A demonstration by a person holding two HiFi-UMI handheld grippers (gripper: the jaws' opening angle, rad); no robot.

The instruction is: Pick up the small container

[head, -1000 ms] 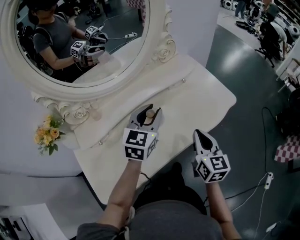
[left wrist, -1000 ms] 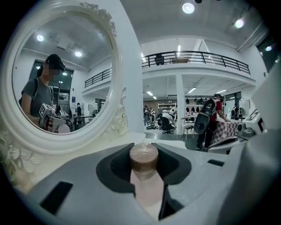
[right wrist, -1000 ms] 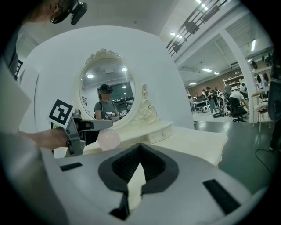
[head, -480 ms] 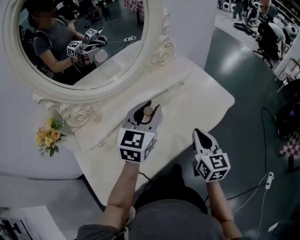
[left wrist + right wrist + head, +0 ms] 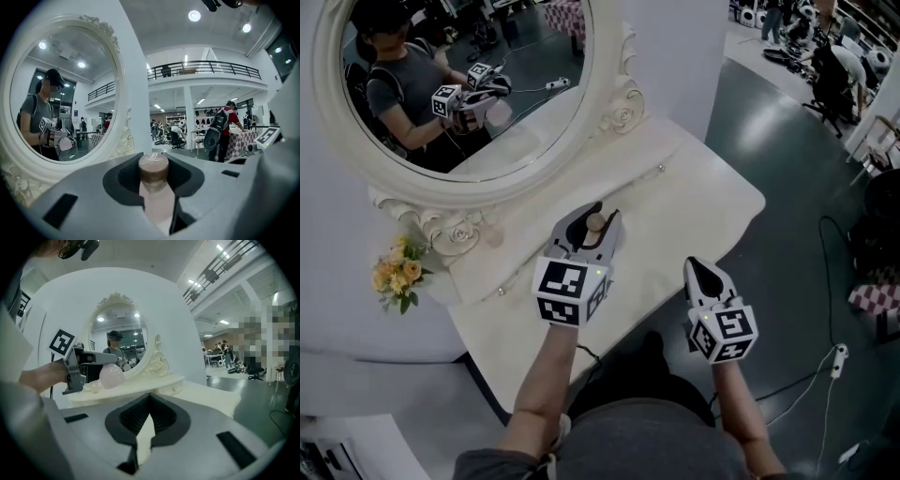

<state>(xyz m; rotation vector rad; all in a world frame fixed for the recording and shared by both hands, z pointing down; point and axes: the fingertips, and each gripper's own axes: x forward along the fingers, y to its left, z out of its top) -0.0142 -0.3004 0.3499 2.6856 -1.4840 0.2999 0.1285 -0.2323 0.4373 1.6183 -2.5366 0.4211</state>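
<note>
The small container [image 5: 596, 223] has a brown cap and a pale pink round body [image 5: 111, 376]. My left gripper [image 5: 598, 221] is shut on it over the white dressing table [image 5: 703, 192], in front of the mirror. In the left gripper view the capped neck [image 5: 153, 169] sits between the two dark pads [image 5: 123, 179], which press on it from both sides. My right gripper [image 5: 702, 273] hovers near the table's front edge, to the right of the left one. Its jaws [image 5: 149, 419] are shut with nothing between them.
A large oval mirror in an ornate white frame [image 5: 617, 98] stands at the back of the table and reflects the person and both grippers. A small bunch of yellow flowers [image 5: 395, 269] sits at the left. A cable and plug strip [image 5: 837, 357] lie on the dark floor at the right.
The left gripper, with the container in it, has shifted slightly toward the near left. The right gripper has hardly moved.
</note>
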